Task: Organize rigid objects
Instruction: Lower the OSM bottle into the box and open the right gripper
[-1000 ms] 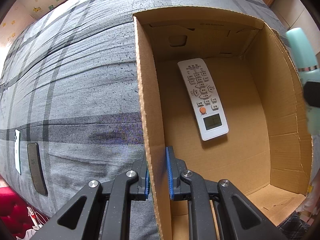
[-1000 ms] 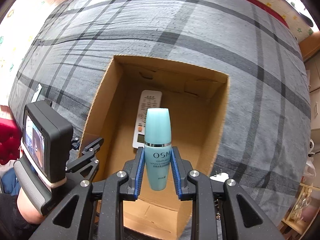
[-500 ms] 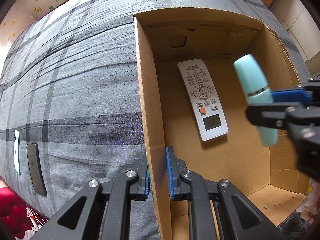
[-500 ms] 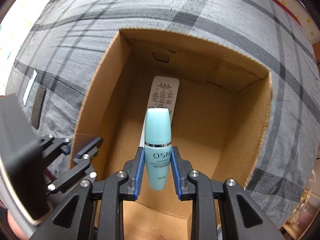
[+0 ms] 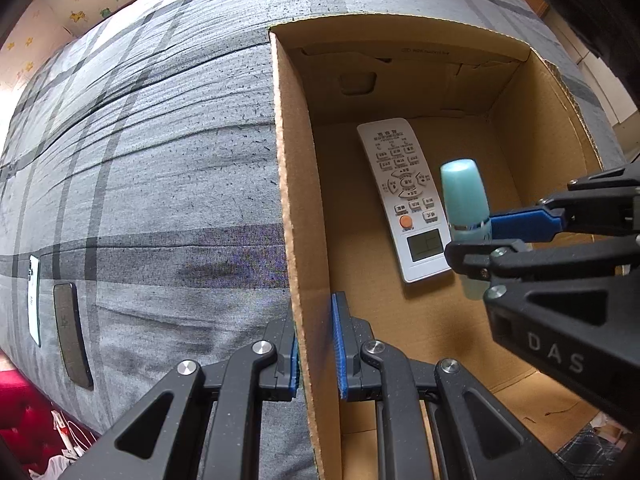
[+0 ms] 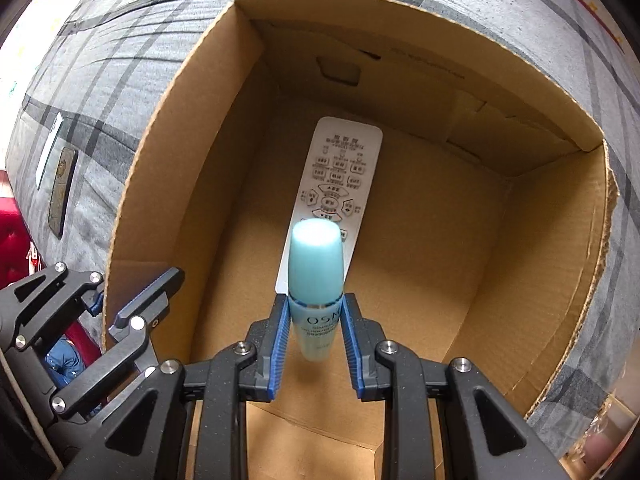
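An open cardboard box [image 5: 296,184] [image 6: 168,128] stands on a grey plaid bed. A white remote control [image 5: 404,196] [image 6: 340,176] lies flat on its floor. My left gripper [image 5: 314,344] is shut on the box's left wall near the front corner; it shows in the right wrist view [image 6: 136,300]. My right gripper [image 6: 316,340] is shut on a teal bottle [image 6: 316,276] marked OSM and holds it inside the box, above the remote's near end. The bottle also shows in the left wrist view [image 5: 466,200], held from the right.
Two phones lie on the bed left of the box, one white [image 5: 34,300] and one dark [image 5: 72,340]. They also show in the right wrist view, white [image 6: 48,152] and dark [image 6: 62,192]. The bed edge drops to something red [image 5: 24,420].
My right gripper has carried the teal bottle forward and down, from above the box's front edge into the box over the remote. My left gripper has kept its hold on the wall.
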A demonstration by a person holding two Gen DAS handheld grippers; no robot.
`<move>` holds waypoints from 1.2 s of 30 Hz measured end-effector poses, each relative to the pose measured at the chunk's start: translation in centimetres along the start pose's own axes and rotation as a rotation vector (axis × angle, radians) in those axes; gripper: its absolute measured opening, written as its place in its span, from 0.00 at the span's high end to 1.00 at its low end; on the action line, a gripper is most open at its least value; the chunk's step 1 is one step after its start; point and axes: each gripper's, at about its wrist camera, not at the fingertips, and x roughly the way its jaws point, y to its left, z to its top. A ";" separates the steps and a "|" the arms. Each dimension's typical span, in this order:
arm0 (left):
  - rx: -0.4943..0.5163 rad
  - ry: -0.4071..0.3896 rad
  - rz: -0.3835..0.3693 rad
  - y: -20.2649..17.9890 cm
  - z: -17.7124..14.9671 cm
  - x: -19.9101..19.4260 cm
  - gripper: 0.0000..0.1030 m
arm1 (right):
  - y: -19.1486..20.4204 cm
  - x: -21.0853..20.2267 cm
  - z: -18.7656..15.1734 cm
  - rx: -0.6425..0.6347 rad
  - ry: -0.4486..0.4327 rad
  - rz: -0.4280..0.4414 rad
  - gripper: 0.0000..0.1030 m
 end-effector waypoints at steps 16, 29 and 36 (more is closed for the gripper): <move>-0.005 0.000 0.008 0.0 -0.1 0.0 0.86 | -0.9 -1.2 -0.3 -0.003 -0.058 0.011 0.52; -0.005 0.003 0.013 -0.1 -0.3 0.2 0.86 | -2.1 -6.2 -2.3 0.028 -0.169 0.020 0.36; 0.003 0.007 0.023 -0.3 -0.3 0.2 0.86 | -2.8 -8.3 -3.3 0.054 -0.226 0.025 0.16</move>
